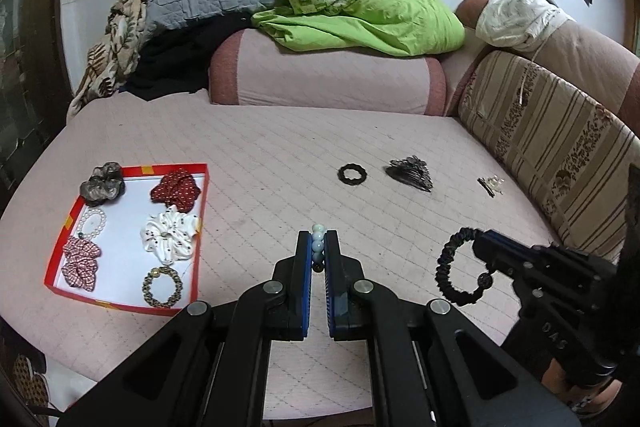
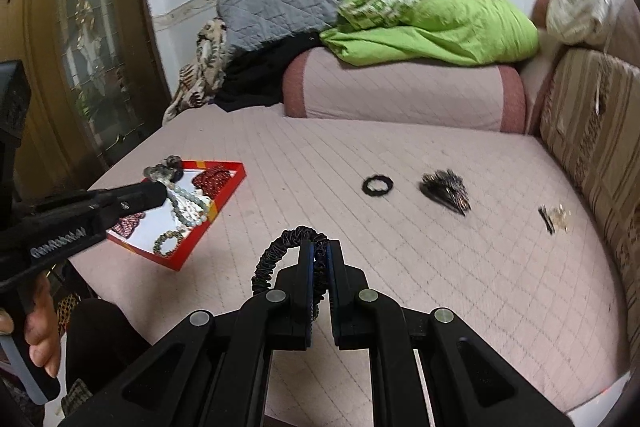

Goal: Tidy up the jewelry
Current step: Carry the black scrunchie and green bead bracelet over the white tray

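**Both grippers clamped on jewelry above the quilted bed**

Left gripper (image 1: 319,247) pinches a round-beaded pale bracelet (image 1: 318,241); right gripper (image 2: 319,259) grips a ruched black bracelet (image 2: 280,255); red cardboard tray (image 1: 64,227) sits near the bed's (image 1: 280,155) left edge; "DAS" moulded on a handle.

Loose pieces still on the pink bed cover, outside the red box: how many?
3: a black ring mid-bed, a dark spiky clip beside it, and a small clip nearest the striped cushion.

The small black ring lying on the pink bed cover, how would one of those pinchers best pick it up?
The small black ring lies flat on the bed cover, apart from the dark clip. Best come from straight above, one finger inside the hole and one outside, and pinch a single stretch of its band. Its near edge looks easiest to reach.
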